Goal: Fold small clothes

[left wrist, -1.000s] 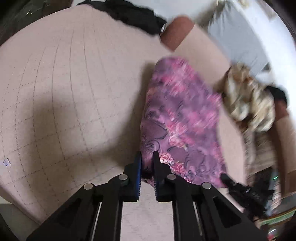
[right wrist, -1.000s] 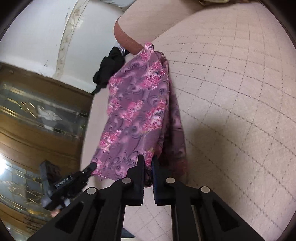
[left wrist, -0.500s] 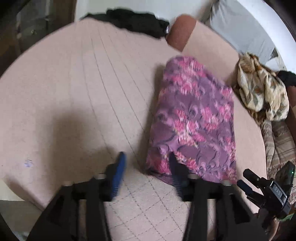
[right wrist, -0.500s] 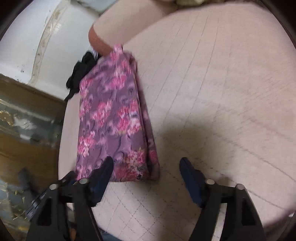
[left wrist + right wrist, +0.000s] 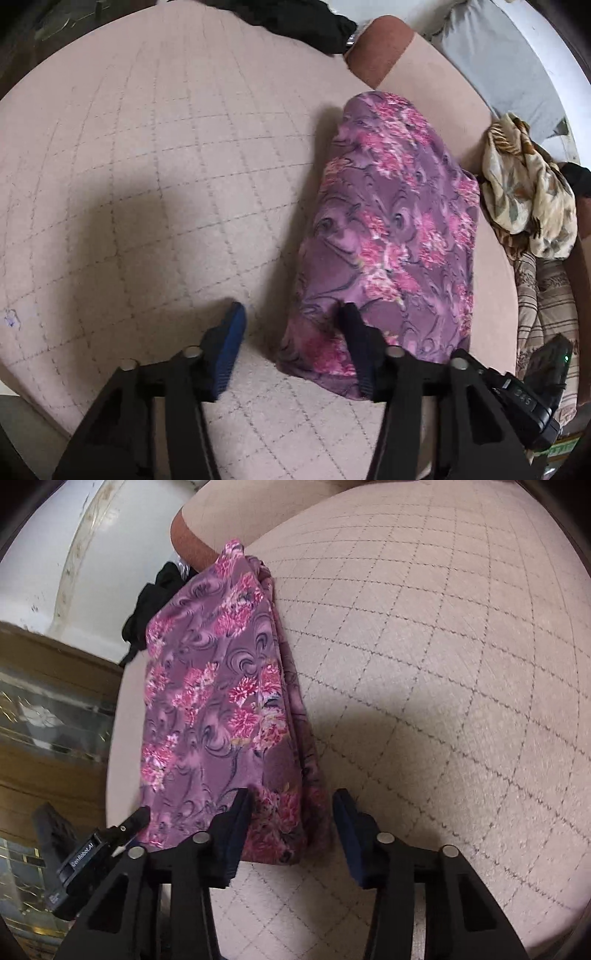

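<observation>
- Left wrist view: my left gripper [image 5: 291,317] has let go of the purple floral garment [image 5: 391,236]. A second ago its pads were pinched on the near corner; now the jaws stand partly apart and are closing again, after being wider half a second ago. The blue left pad [image 5: 229,332] is over the bare quilted cushion [image 5: 147,177], the right finger lies over the garment's near edge, and the near left corner lies between them (pressed or not, I cannot tell). The garment lies folded flat on the cushion, no longer hanging. A cream patterned cloth [image 5: 528,192] is heaped beyond its right side, black clothing [image 5: 295,18] at the far edge.
- Right wrist view: my right gripper [image 5: 291,808] has likewise released; earlier it was clamped on the cloth. Its jaws are partly apart and closing, straddling the garment's [image 5: 214,701] near right corner and stacked fold edges. The other gripper's tip [image 5: 136,819] shows at the garment's near left.
</observation>
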A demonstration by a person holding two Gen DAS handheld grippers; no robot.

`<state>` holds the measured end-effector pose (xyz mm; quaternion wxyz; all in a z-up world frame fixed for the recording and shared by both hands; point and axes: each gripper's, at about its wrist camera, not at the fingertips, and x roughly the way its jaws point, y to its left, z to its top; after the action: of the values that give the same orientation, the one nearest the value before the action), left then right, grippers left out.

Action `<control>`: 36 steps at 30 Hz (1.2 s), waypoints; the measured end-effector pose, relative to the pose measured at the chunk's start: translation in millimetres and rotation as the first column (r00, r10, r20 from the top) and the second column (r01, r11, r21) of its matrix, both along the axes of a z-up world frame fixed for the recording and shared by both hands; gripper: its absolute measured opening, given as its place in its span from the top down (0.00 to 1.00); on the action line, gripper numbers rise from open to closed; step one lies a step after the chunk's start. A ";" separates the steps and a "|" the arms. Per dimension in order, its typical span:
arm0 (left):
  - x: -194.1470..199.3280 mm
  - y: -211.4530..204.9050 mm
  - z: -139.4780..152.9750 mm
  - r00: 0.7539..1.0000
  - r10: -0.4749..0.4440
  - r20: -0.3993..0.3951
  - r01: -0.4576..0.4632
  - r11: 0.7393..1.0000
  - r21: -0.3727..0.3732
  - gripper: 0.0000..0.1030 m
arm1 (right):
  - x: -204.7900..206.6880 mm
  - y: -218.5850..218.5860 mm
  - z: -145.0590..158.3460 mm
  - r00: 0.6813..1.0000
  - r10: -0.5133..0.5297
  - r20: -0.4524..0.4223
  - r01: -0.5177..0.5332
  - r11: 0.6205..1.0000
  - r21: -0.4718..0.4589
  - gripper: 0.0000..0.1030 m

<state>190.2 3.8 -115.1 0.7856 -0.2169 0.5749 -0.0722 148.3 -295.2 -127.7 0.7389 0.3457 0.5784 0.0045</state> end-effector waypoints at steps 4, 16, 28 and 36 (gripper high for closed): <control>0.7 -8.2 -5.1 0.999 -0.038 -0.010 0.038 0.999 -0.016 0.74 | 7.9 13.4 0.8 0.997 0.075 -0.023 -0.077 0.991 -0.109 0.73; -42.3 -4.9 58.3 0.985 -0.126 0.115 0.129 0.992 -0.013 0.91 | -32.6 -2.6 65.9 0.992 0.060 0.113 -0.055 0.997 -0.047 0.94; -82.3 5.2 40.4 0.995 -0.084 0.054 0.080 0.994 0.071 0.49 | -45.9 -1.3 42.0 0.998 0.056 0.026 -0.053 0.993 -0.110 0.39; -82.3 -3.7 33.4 0.994 -0.103 0.036 0.099 0.989 0.107 0.46 | -38.6 35.7 27.8 0.974 0.218 -0.052 -0.224 0.960 -0.170 0.95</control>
<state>107.9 0.1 -81.7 0.8030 -0.1442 0.5719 -0.0858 109.7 -259.5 -99.9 0.7516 0.2128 0.6236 0.0306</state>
